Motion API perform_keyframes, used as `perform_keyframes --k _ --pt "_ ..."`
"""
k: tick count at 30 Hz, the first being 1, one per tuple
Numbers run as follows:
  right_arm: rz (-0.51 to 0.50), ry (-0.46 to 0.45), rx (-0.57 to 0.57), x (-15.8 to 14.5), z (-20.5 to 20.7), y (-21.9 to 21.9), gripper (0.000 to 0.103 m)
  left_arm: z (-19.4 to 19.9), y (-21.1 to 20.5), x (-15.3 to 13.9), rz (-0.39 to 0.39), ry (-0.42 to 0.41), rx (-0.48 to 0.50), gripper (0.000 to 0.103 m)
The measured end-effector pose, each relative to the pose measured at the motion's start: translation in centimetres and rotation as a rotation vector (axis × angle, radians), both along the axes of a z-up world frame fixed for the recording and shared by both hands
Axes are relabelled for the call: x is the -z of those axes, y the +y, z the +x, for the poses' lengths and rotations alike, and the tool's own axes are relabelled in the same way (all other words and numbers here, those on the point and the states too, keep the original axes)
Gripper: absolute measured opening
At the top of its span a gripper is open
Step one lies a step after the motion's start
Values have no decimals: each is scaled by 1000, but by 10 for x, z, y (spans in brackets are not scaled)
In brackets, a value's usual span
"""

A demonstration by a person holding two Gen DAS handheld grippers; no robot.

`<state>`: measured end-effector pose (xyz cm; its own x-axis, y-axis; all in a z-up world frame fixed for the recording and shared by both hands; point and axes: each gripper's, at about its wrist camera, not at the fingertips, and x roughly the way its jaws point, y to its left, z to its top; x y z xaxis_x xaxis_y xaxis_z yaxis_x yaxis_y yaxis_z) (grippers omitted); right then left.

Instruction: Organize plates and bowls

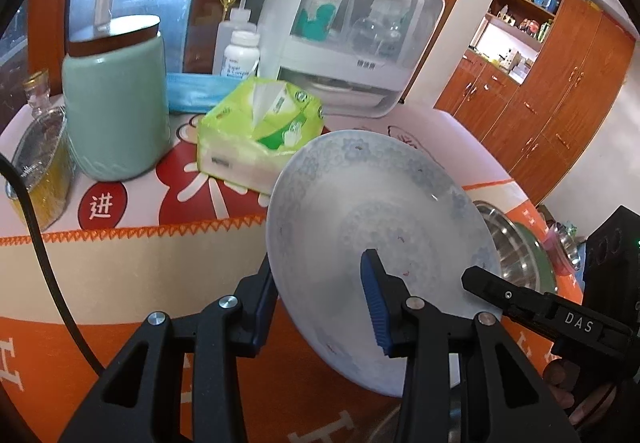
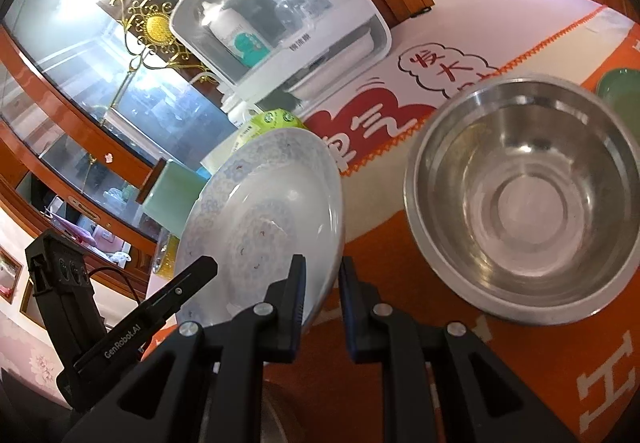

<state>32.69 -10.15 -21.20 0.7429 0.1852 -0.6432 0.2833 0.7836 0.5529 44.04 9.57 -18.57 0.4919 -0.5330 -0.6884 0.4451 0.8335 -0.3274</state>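
Both grippers hold one plate (image 1: 380, 219) by opposite edges, tilted and off the counter (image 1: 132, 259), just left of the steel bowl (image 2: 524, 199). The left gripper (image 1: 320, 307) is clenched on the plate's rim, one blue-padded finger on the glazed face and the other behind it. The right gripper (image 2: 320, 303) pinches the rim on the bowl's side, one finger on the face and one beneath.

The step in hand looks like carrying the plate to a stacking spot. The next move calls for both hands to travel together and keep the tilt steady, since a glazed rim can slip from ridged pads.

The plate is shallow white china with a pale blue floral band and a smooth glossy well. The bowl is brushed steel, deep, round, with a rolled lip, and empty. The counter wears an orange and cream woven cloth with zigzag stitching. Behind the plate sits a soft green tissue pack (image 1: 260, 127).
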Motion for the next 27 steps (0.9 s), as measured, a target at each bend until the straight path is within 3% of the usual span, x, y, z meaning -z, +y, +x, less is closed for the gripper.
perform_keyframes --k 10,27 --pt "-13 -23 -17 -29 -19 8 16 -25 8 -38 -11 -51 9 39" --pt "-69 -92 2 -92 -104 22 16 -109 11 -108 -4 -126 76 39"
